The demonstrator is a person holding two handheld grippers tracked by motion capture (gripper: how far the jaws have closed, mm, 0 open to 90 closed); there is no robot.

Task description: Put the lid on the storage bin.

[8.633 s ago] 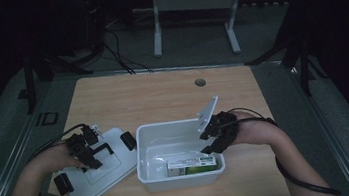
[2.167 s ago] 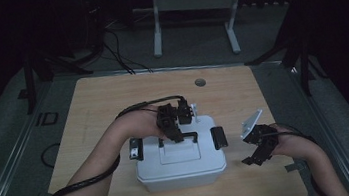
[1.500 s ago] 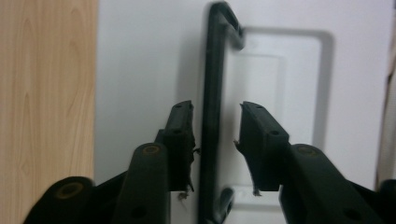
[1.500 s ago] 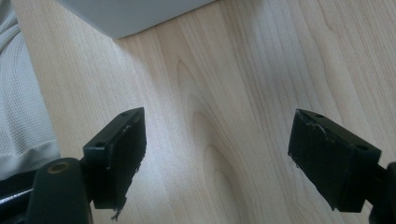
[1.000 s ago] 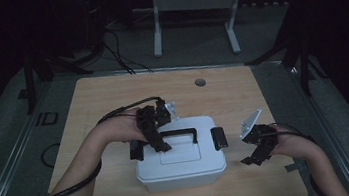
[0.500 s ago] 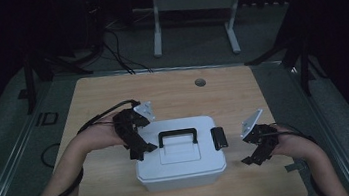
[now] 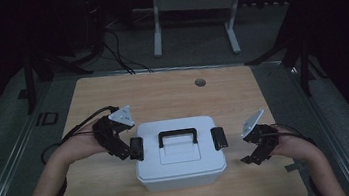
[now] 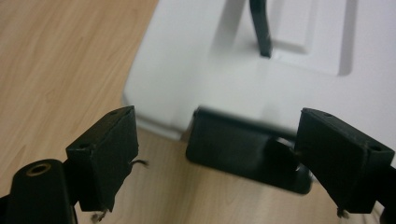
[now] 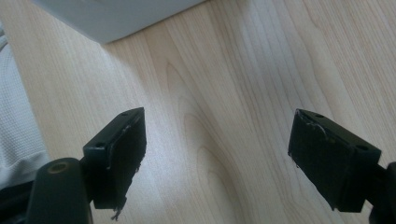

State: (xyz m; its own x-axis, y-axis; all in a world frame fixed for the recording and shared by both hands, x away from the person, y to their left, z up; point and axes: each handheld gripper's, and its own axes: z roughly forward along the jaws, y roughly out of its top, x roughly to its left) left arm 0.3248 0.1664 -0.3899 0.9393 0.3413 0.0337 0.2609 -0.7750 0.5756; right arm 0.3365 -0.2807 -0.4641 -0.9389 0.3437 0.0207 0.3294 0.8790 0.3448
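Note:
A white lidded box [image 7: 180,160] with a black handle [image 7: 177,134] stands at the table's middle front. A black latch sits at each end, the left one [image 7: 136,149] and the right one [image 7: 219,138]. My left gripper [image 7: 124,150] is open at the box's left end. In the left gripper view the left latch [image 8: 243,147] lies between its open jaws, below the lid [image 8: 187,60]; I cannot tell if they touch. My right gripper [image 7: 253,153] hangs open over bare wood, to the right of the box. The box's corner [image 9: 116,14] shows beyond it.
The wooden table [image 7: 162,97] has a round cable hole [image 7: 200,82] at the back. Cables trail from both grippers off the front corners. A white garment [image 9: 14,130] lies at the table's front edge. Dark floor and a metal stand [image 7: 191,5] lie beyond.
The lid, earlier lying left of the open box, now covers it. My left gripper has come off the lid's top to the box's left latch. The right gripper has held still.

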